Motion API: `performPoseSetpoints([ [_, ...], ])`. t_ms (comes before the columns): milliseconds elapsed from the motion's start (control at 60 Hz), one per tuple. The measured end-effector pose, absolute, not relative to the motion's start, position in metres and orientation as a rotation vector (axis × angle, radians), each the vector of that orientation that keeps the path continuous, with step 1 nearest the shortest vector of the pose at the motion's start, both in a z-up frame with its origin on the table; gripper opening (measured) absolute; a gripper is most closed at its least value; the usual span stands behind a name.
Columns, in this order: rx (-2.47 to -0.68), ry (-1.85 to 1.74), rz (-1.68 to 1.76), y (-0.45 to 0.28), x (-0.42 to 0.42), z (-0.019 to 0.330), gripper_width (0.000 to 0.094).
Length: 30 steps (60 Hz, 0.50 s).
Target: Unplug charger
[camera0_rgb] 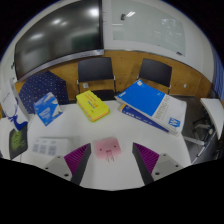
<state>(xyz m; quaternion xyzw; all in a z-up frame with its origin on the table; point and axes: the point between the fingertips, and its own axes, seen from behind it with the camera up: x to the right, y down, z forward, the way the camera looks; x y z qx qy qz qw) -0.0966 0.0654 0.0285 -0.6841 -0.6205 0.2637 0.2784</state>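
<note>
**White table, gripper open above a pink pad**

Purple pads line the inner faces of the two fingers of the gripper (110, 165), which stand apart with nothing pressed between them. A small pink pad (107, 150) lies flat on the table (150, 140) in the gap between the fingertips, resting on the surface with space at either side.

Beyond the fingers, at mid-table, sits a yellow box (92, 105), tilted slightly. To its right lies a large blue box (146, 98) with a white book (160, 116) just beside and partly under it on the near side. To the left stands a smaller blue pack (47, 108), upright and leaning, with a dark blue bag (42, 86) behind it. Near the left finger lies a white sheet (45, 146) with small printed marks.

On the far side of the table stand two black chairs (96, 71), side by side, before a whiteboard (150, 35) on the wall.

A charger cannot be made out anywhere on the table.
</note>
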Motion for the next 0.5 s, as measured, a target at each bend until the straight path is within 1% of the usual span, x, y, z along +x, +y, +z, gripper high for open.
performPoseSetpoints([
  [183, -1.864, -1.695, 0.73, 0.064, 0.0, 0.13, 0.0862],
  [283, -1.879, -1.705, 0.692, 0.07, 0.061, 0.174, 0.086],
  [400, -1.944, -1.676, 0.623, 0.087, 0.115, 0.197, 0.0863],
  [500, -1.976, -1.655, 0.633, 0.091, 0.135, 0.205, 0.0853],
])
